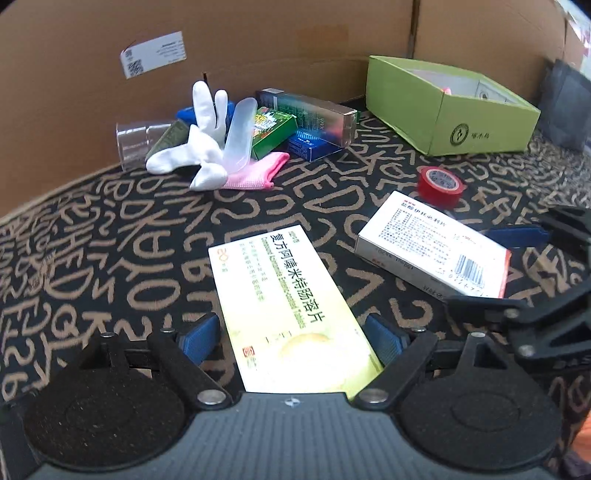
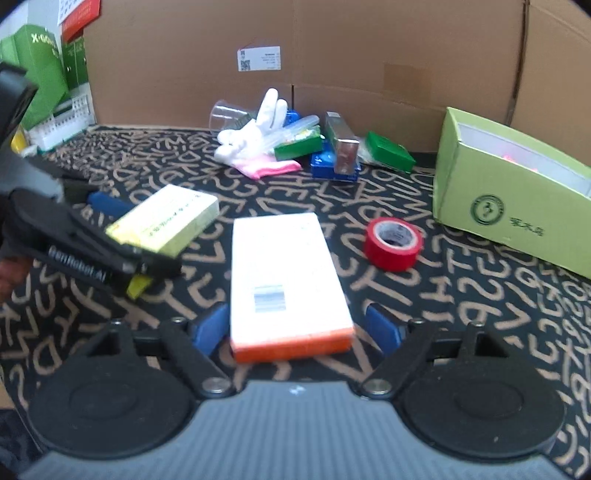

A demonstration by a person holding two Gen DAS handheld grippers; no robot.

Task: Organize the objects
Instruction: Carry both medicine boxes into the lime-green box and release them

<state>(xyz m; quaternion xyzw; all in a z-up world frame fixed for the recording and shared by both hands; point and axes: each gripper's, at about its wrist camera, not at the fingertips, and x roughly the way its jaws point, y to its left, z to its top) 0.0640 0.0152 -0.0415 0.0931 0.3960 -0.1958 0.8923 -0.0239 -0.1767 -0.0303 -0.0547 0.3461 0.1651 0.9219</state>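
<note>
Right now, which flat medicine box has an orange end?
The white box between the right hand-held gripper fingers; the other box is yellow-green.

Cloth (image 1: 110,229) is black with tan letters and digits all over. Near box (image 1: 284,295) is pale yellow-green with green text; second box (image 2: 284,258) is white with an orange end and a barcode; tape roll (image 2: 393,243) red; open carton (image 2: 509,199) lime green with a dark round logo. Back pile: white glove (image 1: 207,136), pink cloth (image 1: 255,173), green box (image 1: 273,131), blue box (image 1: 314,146); wall (image 1: 258,33) plain brown cardboard.
</note>
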